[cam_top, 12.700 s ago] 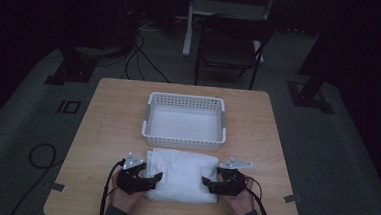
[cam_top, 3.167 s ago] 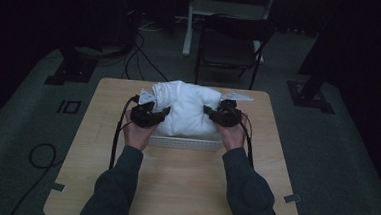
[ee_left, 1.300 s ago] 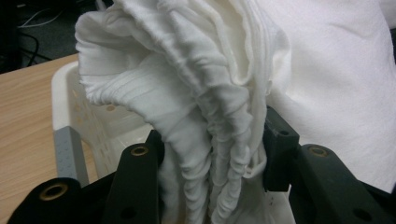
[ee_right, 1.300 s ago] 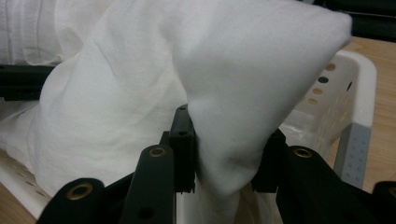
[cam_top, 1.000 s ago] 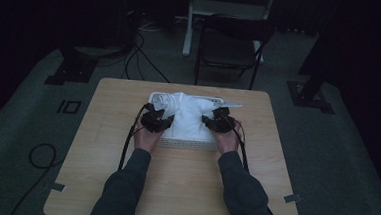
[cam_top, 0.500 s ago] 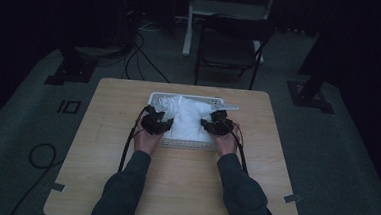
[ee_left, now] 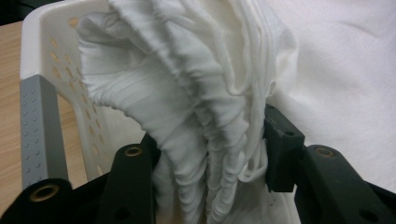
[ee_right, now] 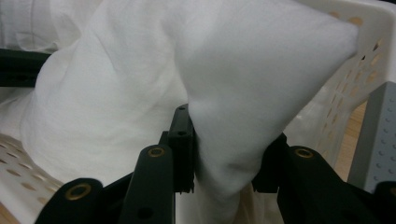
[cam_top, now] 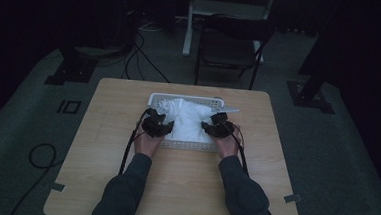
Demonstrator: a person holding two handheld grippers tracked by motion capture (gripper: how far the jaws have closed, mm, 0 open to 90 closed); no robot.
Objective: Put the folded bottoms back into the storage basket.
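Cloth (cam_top: 187, 118) lies bunched in the white basket (cam_top: 186, 145) at the middle of the bench (cam_top: 101, 147), with a gripper at each end.

The left gripper (cam_top: 163, 127) has a gathered, pleated fold of the cloth (ee_left: 205, 154) between its fingers (ee_left: 282, 140); the jaws have just been opening, and whether the pads press on the fabric is hard to judge, since the folds hide the inner faces. The right gripper (cam_top: 210, 127) is clamped on a pointed corner of the cloth (ee_right: 243, 116), its fingers (ee_right: 182, 140) pinching it from both sides. From above, the dim light blurs both grippers into dark shapes and the cloth covers most of the basket floor. In the gripper views the basket's perforated wall (ee_left: 51, 60) shows beside the fabric, cut off by the frame.
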